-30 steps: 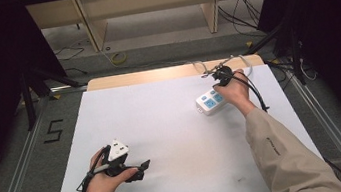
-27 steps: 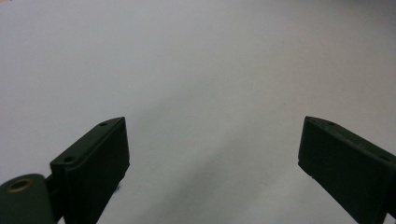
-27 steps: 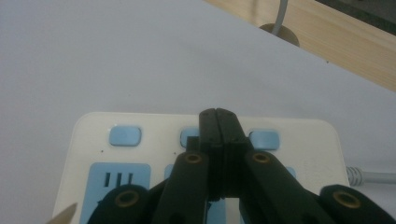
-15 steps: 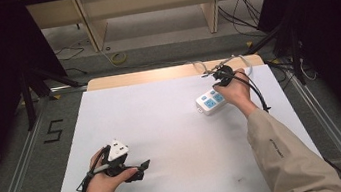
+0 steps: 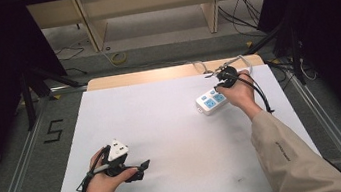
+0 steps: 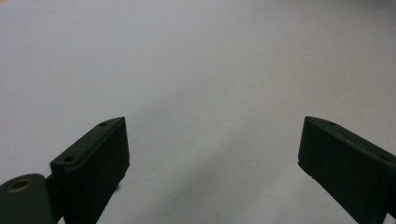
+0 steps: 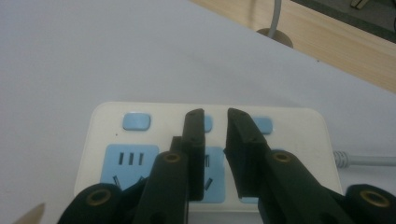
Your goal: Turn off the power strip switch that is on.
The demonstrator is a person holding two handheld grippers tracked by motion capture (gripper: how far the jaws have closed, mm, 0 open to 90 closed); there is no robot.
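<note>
A white power strip (image 5: 211, 101) with blue sockets lay on the white table (image 5: 172, 126) at its far right, its cable running off toward the far edge. The right gripper (image 7: 215, 116) hovered just over the strip's middle, jaws nearly pressed together with a narrow gap, pinching nothing. The left gripper (image 5: 138, 170) rested near the left front, jaws spread wide over bare table.

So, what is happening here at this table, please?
A person sits at a white table with a gripper in each hand. The right gripper hovers over a white power strip with blue sockets near the far right edge, its jaws nearly closed with nothing between them. The left gripper rests near the front left, its jaws wide open over bare table.
</note>
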